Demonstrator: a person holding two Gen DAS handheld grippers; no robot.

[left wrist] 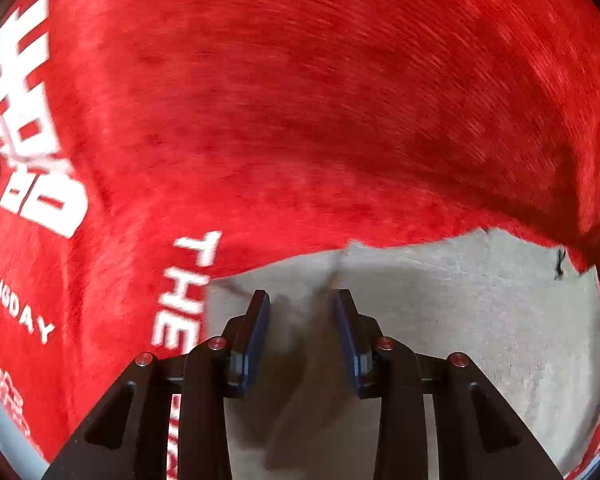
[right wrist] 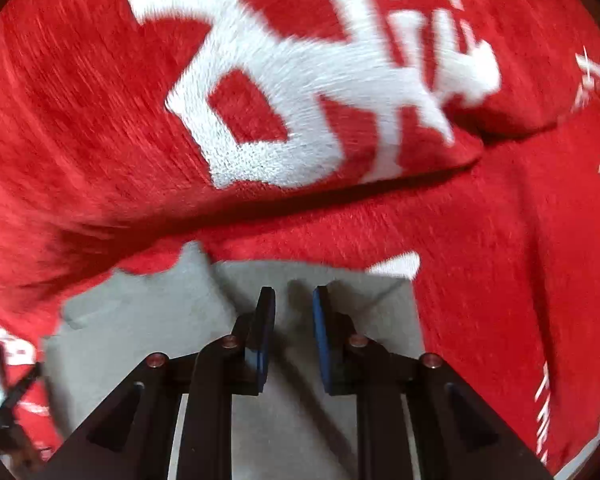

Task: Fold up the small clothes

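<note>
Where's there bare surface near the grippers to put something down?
Only small grey patches: one around the left gripper, bordered by the red garment ahead and left; another around the right gripper, hemmed by garment ahead and right. Elsewhere, cloth covers everything.

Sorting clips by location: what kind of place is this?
Hard to say; probably a tabletop folding station indoors. Both views show only a red garment with white lettering lying on a grey cloth-like surface, beneath the open left gripper and right gripper.
</note>
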